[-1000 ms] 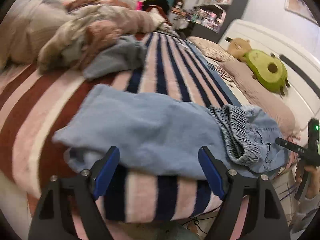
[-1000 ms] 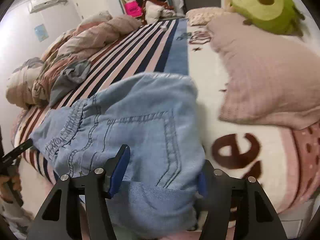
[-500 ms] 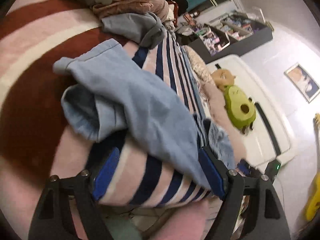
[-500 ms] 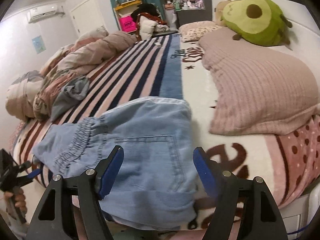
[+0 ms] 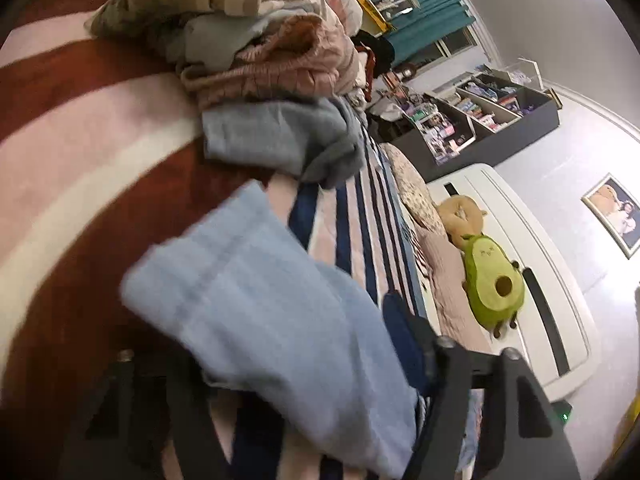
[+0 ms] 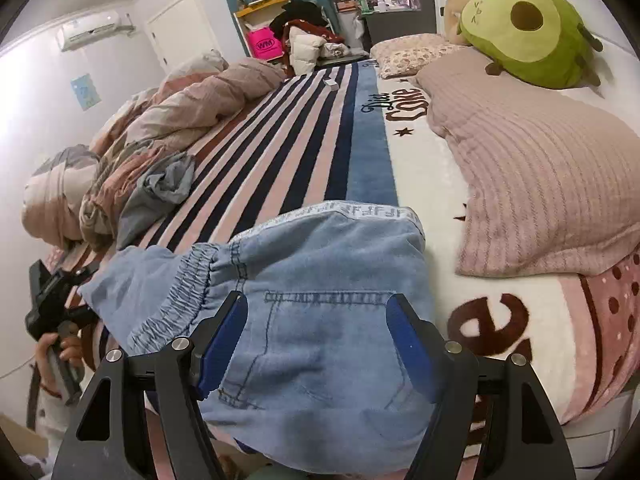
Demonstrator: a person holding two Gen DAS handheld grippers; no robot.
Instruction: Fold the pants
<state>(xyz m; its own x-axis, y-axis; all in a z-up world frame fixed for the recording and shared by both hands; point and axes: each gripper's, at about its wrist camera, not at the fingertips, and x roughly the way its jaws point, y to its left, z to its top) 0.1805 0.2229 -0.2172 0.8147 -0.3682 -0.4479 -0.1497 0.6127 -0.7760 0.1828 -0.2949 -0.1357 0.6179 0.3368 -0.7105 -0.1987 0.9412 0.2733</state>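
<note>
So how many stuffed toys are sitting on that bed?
2: a green avocado plush on the pink ribbed pillow by the headboard, and a tan plush just behind it, mostly hidden. Others could be hidden under the bedding pile.

A home bedroom: a bed (image 6: 312,128) with striped blanket, pillows (image 6: 532,184), an avocado plush toy (image 6: 528,28), and cluttered shelves (image 5: 472,120) beyond.
</note>
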